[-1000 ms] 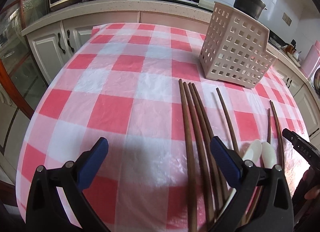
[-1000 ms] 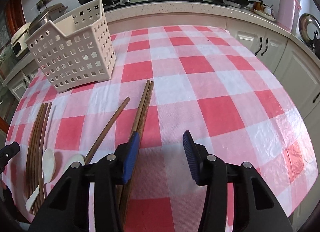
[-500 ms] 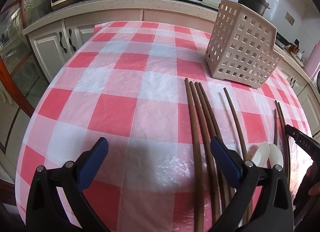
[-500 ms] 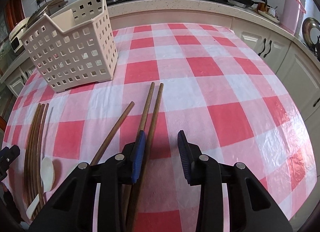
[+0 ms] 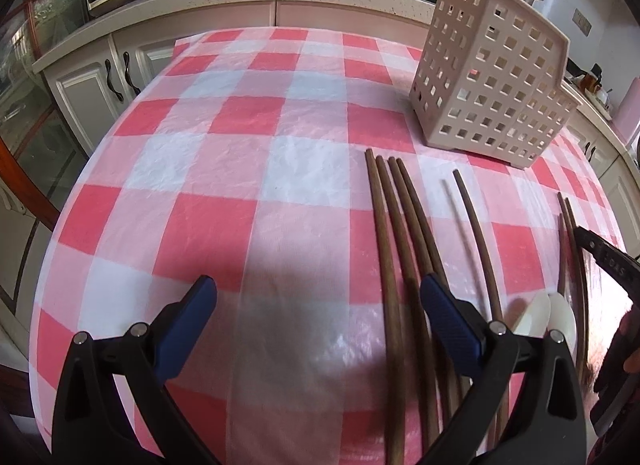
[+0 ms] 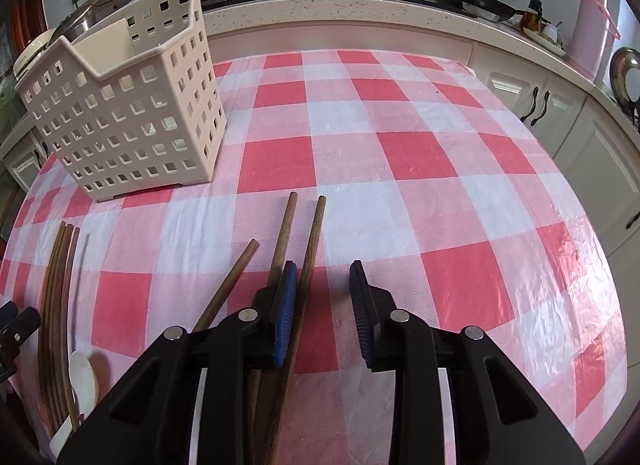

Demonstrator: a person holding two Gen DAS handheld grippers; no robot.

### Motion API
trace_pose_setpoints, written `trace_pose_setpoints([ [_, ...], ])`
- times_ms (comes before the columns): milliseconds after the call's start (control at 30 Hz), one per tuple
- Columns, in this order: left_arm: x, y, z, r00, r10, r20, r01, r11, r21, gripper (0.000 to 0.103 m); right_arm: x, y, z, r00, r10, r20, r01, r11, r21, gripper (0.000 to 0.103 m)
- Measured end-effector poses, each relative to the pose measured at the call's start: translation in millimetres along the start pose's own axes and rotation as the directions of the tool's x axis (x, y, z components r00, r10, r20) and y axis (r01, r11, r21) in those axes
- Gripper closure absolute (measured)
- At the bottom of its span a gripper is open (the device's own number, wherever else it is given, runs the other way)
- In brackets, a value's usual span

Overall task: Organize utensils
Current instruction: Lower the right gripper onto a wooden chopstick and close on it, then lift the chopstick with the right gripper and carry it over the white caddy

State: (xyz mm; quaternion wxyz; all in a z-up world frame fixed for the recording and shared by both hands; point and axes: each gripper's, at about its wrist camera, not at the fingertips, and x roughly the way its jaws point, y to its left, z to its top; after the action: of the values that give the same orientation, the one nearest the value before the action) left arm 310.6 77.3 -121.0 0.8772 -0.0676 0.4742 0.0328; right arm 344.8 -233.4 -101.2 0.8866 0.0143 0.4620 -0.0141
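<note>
Jaws of right gripper [image 6: 323, 305] closing around one chopstick [image 6: 313, 241], left gripper [image 5: 316, 305] jaws apart.

No readable text, labels, brands, numbers, signs anywhere

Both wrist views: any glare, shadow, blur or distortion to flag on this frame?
Left wrist view: fisheye bends the table edge; a soft shadow and a glare patch lie on the tablecloth ahead of the left gripper; the chopsticks blur toward the bottom. Right wrist view: sharp, glare on the cloth's right side; counter curves.
</note>
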Motion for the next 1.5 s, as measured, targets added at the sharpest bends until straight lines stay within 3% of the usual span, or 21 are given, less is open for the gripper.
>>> trace_pose_setpoints([
  [367,15.8,1.7,15.1,0.994,0.105,-0.001,-0.105,0.994,-0.005,0.009,-1.6,-3.2,-1.5,1.0,0.026,0.006,-0.026,1.0,0.005,0.076],
  [600,22.4,3.2,24.6,0.993,0.114,-0.019,-0.114,0.993,-0.017,0.008,-1.7,-1.6,-2.1,1.0,0.022,0.011,-0.022,0.999,-0.023,0.077],
  [700,18.7,-4.6,23.9,0.995,0.096,-0.01,-0.096,0.995,0.014,0.021,-0.9,-3.9,-0.6,1.0,0.021,0.008,-0.02,0.999,-0.025,0.082],
  [767,16.2,-11.1,23.5,0.996,0.084,-0.01,-0.084,0.996,0.035,0.038,0.0,-6.4,0.9,1.0,0.023,0.003,-0.023,0.999,-0.024,0.087],
  [1100,11.5,-34.0,19.1,1.0,0.027,-0.013,-0.025,0.995,0.096,0.091,0.2,-12.1,1.9,0.999,0.034,0.003,-0.034,0.999,-0.029,0.093],
  [1167,10.8,-33.1,18.5,1.0,0.017,-0.014,-0.016,0.996,0.09,0.096,-3.0,-15.0,0.5,0.999,0.041,0.016,-0.041,0.999,-0.016,0.093],
  [1333,8.5,-26.8,17.6,1.0,-0.019,-0.003,0.019,0.998,0.062,0.096,-24.0,-16.5,-1.5,0.995,0.063,0.082,-0.063,0.998,-0.005,0.094],
  [1500,-11.2,-25.4,15.0,0.996,-0.033,0.081,0.028,0.998,0.065,0.097,-48.6,-15.3,-2.4,0.987,0.074,0.144,-0.074,0.997,-0.001,0.094],
])
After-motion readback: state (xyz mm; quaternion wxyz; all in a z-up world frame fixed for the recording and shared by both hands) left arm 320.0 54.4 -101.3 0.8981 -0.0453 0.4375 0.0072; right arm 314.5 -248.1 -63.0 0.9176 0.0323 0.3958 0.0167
